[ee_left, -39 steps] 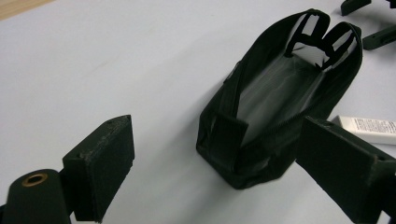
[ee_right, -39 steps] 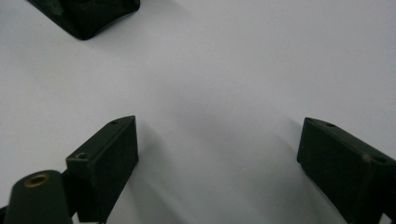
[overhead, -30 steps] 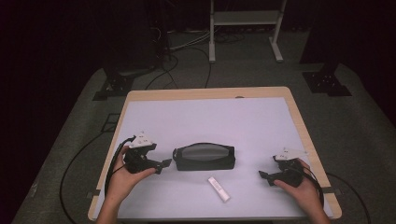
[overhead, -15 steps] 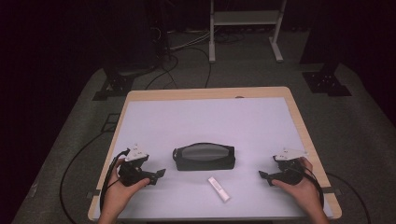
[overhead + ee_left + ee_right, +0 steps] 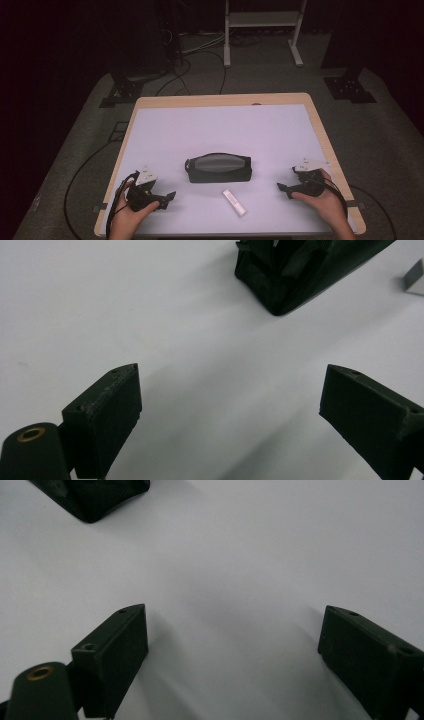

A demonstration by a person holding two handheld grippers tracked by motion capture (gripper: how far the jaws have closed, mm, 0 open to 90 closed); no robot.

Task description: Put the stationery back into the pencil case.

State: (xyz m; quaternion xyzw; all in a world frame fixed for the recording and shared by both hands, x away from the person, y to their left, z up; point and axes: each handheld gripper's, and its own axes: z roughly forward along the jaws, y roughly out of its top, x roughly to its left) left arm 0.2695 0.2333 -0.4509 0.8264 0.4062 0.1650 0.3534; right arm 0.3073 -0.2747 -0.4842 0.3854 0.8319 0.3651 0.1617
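Both hand-held grippers, left and right, hover wide open and empty flanking the black pouch lying mid-counter, which looks soft, light and floppy, best pinched at its firmer end seams.

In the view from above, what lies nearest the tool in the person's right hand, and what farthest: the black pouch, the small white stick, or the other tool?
From the right tool, in the high view:
1. White stick, just to its left, near the front edge.
2. Black pouch, farther left, mid-table.
3. Left tool, farthest, at the front left corner.
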